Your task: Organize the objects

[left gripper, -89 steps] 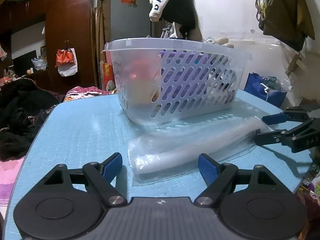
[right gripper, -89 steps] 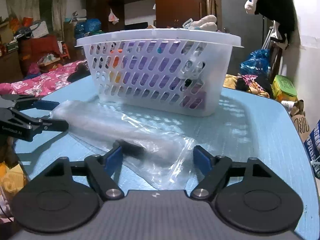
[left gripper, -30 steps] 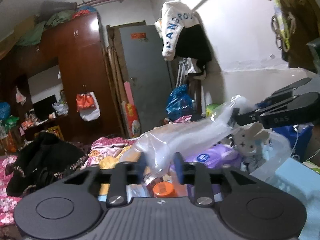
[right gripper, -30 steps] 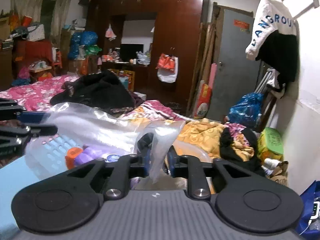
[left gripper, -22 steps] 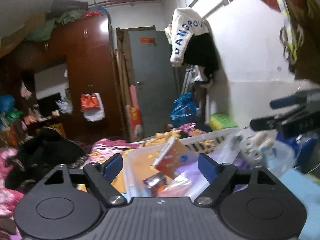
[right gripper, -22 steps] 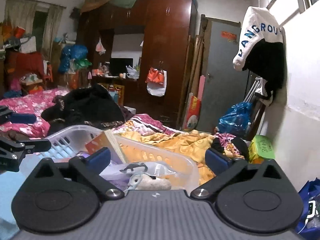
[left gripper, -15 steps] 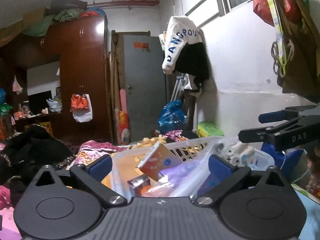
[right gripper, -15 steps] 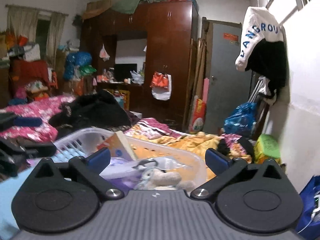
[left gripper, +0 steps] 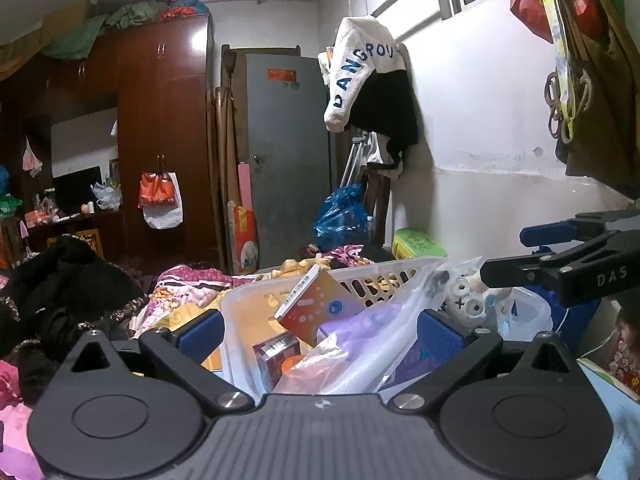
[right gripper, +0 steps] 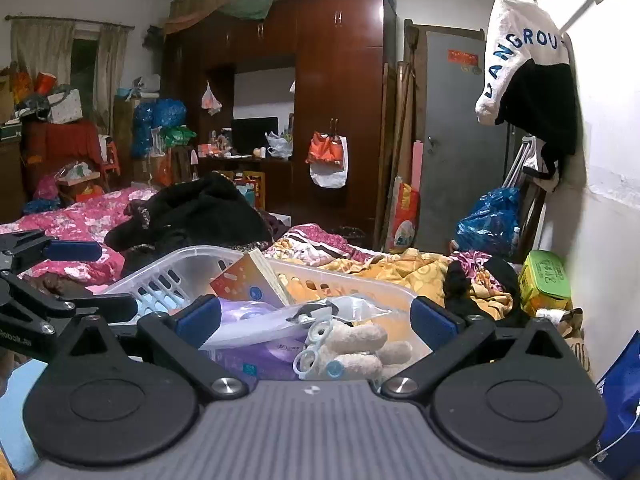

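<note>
**figure: both tongs spread above the filled basket**

you held the left tongs (left gripper: 320, 330) and the right tongs (right gripper: 314, 316) spread wide, with nothing between their blue pads. both hung just above the white basket (left gripper: 400, 270), one at each end of it, a pose that suited letting a long, limp thing drop in along the basket's length.

the clear plastic bag (left gripper: 372, 340) lay inside the basket, draped loosely over the other contents. in the left wrist view it sat low between your left tongs' fingers, but neither pad touched it. in the right wrist view its crumpled end (right gripper: 344, 308) showed in the gap of your right tongs, again apart from both pads.

under and beside the bag you could make out an orange box (left gripper: 320, 308) leaning on edge against the far wall, a purple pack (right gripper: 264, 354), and a pale plush toy (right gripper: 360, 348) at the end nearest your right tongs. the right tongs appeared at the edge of the left wrist view (left gripper: 560, 256), also parted.

the blue worktop (right gripper: 16, 384) showed only as a sliver beside the basket. judged from this, the bag was stowed, and whether more loose things waited on the worktop could not be told.
</note>
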The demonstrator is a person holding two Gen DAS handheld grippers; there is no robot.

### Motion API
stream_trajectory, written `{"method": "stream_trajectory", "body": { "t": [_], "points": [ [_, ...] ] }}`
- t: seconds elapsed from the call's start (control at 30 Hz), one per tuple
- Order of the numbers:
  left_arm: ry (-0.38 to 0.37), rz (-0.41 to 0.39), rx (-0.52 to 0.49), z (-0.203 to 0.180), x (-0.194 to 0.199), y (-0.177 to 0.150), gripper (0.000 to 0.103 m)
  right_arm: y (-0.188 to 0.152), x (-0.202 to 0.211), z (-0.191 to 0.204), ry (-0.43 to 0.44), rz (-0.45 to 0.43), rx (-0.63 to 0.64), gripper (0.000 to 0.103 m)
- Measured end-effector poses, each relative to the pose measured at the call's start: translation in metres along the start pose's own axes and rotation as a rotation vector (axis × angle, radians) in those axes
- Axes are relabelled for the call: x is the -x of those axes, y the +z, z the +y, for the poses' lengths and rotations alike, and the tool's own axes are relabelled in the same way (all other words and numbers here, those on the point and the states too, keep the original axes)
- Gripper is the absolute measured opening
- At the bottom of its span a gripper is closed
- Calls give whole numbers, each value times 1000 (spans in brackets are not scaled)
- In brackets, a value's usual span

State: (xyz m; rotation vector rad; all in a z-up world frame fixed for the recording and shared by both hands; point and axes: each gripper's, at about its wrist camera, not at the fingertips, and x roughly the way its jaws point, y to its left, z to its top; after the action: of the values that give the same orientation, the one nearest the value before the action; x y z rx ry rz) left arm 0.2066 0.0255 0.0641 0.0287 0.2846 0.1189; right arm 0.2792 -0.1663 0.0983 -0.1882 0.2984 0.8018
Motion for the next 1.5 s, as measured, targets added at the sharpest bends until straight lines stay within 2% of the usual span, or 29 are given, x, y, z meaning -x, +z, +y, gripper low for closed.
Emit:
{"method": "stream_trajectory", "body": {
  "t": [0.2,0.3,0.33,0.4,0.5,0.57,0.6,0.67,0.7,0.8,0.9,1.0,1.13,1.5],
  "points": [
    [2,-26,1,0,14,-2,103,-1,11,4,8,-12,-11,103],
    [3,-9,11,0,27,-4,103,-3,24,7,-5,-8,-39,103],
    [2,-2,15,-1,33,-5,103,-4,27,10,-35,15,-50,103],
    [-6,6,20,-3,45,-7,103,-8,35,20,-154,54,-44,103],
    [-29,-8,22,-8,71,-14,103,-19,49,45,-318,83,100,103],
    [-34,-19,34,-10,90,-19,103,-29,61,60,-374,100,211,103],
    [-38,-25,37,-12,98,-21,103,-35,69,65,-388,73,221,103],
    [-36,-27,48,-15,112,-27,103,-46,83,72,-378,24,169,103],
    [-40,-21,43,-17,115,-30,103,-49,89,72,-346,11,124,103],
    [-47,-15,49,-19,119,-37,103,-55,101,62,-169,-22,-37,103],
    [-48,1,64,-17,114,-39,103,-58,98,50,-78,6,-130,103],
    [-60,35,86,-17,104,-42,103,-60,94,38,-70,20,-182,103],
    [-54,57,74,-27,100,-47,103,-63,93,39,-106,25,-173,103],
    [-55,59,56,-37,103,-47,103,-72,102,50,-112,29,-148,103]
  ]
}}
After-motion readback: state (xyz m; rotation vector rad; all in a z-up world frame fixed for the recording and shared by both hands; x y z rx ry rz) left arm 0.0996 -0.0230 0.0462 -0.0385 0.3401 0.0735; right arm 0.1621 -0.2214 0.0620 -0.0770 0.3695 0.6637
